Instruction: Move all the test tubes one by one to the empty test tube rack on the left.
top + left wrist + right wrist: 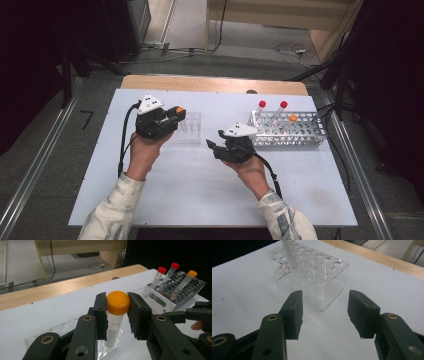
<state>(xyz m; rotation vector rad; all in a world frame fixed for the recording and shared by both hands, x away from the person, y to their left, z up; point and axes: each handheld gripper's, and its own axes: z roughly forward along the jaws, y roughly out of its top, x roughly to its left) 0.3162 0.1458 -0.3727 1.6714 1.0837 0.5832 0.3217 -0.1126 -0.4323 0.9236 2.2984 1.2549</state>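
Orange-capped tube is sitting upright, clamped in left tool over clear rack; right tool is gaping empty; metal rack is holding 3 tubes.

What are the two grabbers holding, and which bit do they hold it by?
The left gripper pinches an orange-capped tube by its cap, above the clear rack. The right gripper is open and holds nothing.
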